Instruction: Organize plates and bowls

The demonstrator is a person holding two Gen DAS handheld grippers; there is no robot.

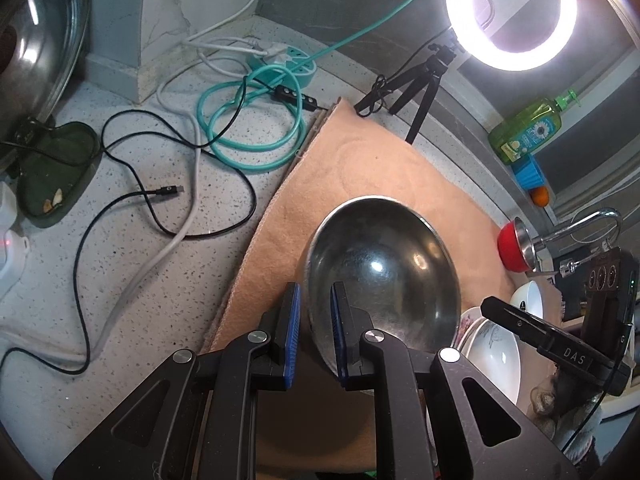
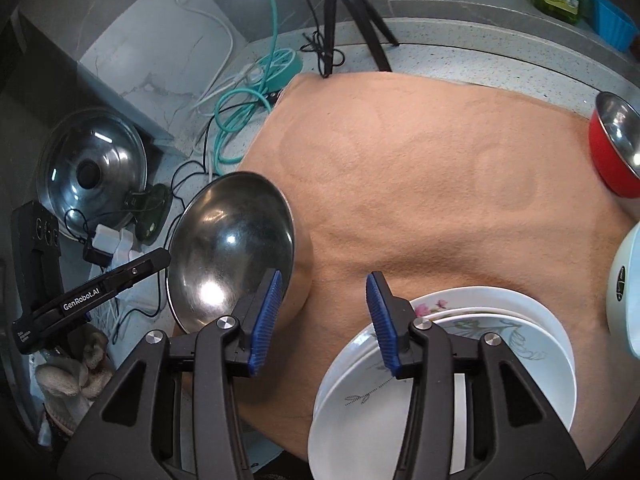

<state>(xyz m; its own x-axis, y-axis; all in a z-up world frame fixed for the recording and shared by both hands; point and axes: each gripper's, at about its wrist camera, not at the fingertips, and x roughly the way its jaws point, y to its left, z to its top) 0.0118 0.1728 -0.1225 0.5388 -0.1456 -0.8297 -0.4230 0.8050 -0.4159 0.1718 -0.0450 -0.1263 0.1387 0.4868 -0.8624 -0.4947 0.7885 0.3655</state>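
A steel bowl (image 1: pixel 384 272) hangs tilted over the left edge of the peach towel (image 1: pixel 360 160). My left gripper (image 1: pixel 316 292) is shut on its near rim, one blue pad inside and one outside. From the right wrist the same bowl (image 2: pixel 232 248) shows at the left, with the left gripper (image 2: pixel 166 260) at its rim. My right gripper (image 2: pixel 324 280) stands open above the towel (image 2: pixel 420 160), nothing between its pads. Just beneath its right finger lies a stack of white patterned plates (image 2: pixel 500 344). A white bowl (image 2: pixel 624 280) and a red bowl (image 2: pixel 612 148) sit at the right.
Left of the towel the speckled counter carries loose cables, a coiled teal hose (image 1: pixel 248 128) and a glass pot lid (image 2: pixel 92 168). A ring light (image 1: pixel 512 12) on a small tripod stands behind. A green soap bottle (image 1: pixel 528 130) and a faucet (image 1: pixel 588 224) are at the right.
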